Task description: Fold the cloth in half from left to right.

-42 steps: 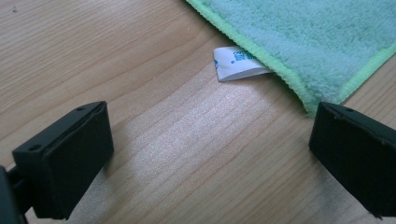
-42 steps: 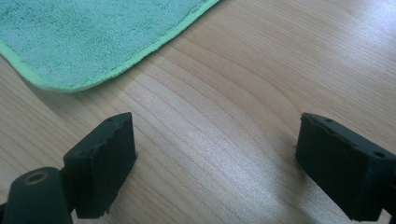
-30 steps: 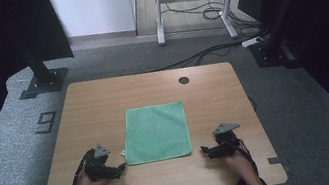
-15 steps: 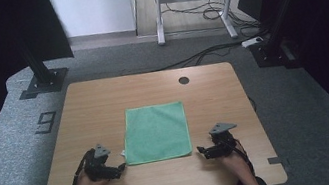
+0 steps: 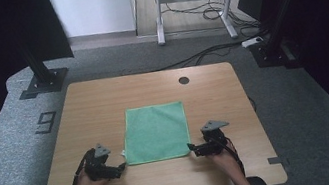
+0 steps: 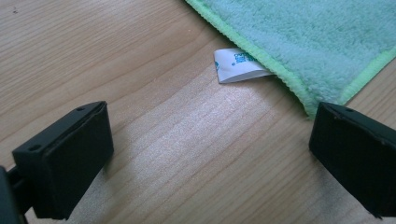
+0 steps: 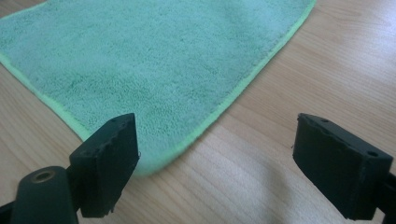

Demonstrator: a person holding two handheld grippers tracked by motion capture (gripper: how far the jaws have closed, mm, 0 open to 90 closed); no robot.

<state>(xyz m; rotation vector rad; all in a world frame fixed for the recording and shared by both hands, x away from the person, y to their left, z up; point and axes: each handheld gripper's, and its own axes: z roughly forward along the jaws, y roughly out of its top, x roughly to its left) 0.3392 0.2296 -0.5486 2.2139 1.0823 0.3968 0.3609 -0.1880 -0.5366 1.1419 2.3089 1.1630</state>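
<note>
A green cloth (image 5: 156,132) lies flat in the middle of the wooden table (image 5: 98,103). My left gripper (image 5: 122,166) sits low at the cloth's near left corner, open, with bare wood between its jaws. In the left gripper view the cloth's corner (image 6: 322,42) and its white label (image 6: 236,67) lie just ahead of the left gripper (image 6: 210,158). My right gripper (image 5: 191,147) hovers at the near right corner, open. In the right gripper view the cloth (image 7: 154,60) spreads ahead, and its rounded corner lies by the left jaw of the right gripper (image 7: 215,163).
A dark round hole (image 5: 184,80) sits near the table's far edge. Black stand bases (image 5: 41,82) rest on the grey floor to the far left and far right. A desk frame with cables (image 5: 193,6) stands farther back.
My right gripper has shifted a little left toward the cloth's near right corner. The left gripper and the cloth have stayed put.
</note>
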